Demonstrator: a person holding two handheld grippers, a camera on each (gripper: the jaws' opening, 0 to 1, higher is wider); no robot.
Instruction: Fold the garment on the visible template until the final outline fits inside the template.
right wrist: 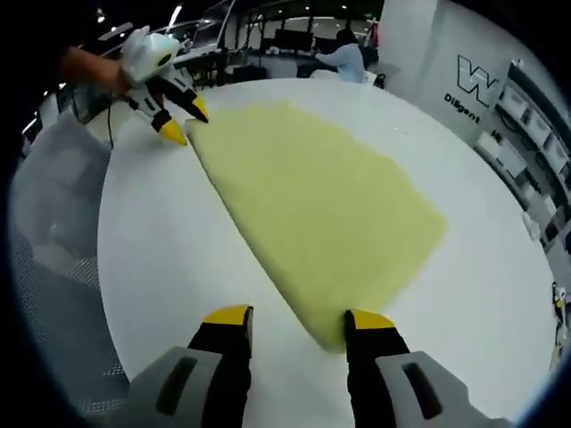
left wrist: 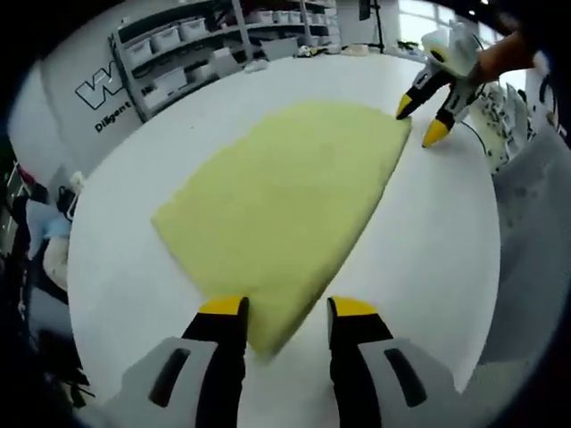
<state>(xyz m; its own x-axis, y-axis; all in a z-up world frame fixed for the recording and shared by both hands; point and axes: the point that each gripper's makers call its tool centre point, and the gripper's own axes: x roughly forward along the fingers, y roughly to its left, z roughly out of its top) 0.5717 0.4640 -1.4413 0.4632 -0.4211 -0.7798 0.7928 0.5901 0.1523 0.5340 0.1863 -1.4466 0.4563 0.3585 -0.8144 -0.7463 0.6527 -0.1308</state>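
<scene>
One yellow garment (left wrist: 285,214) lies on one white tabletop (left wrist: 437,241). Two claws flank it, left (left wrist: 287,314) and right (right wrist: 299,323).

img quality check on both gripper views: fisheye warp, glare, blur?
Left gripper view: strong fisheye bend on the white table edge and shelving; yellow garment sharp, evenly lit, no glare; right gripper slightly soft near the rim. Right gripper view: same warp, soft shadows under the left gripper, background dimmer.

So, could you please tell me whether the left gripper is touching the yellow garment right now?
Cannot tell. In the left gripper view, the left gripper has open jaws straddling the yellow garment corner. The right gripper view shows its tips at the cloth edge, without plain contact or gap.
</scene>
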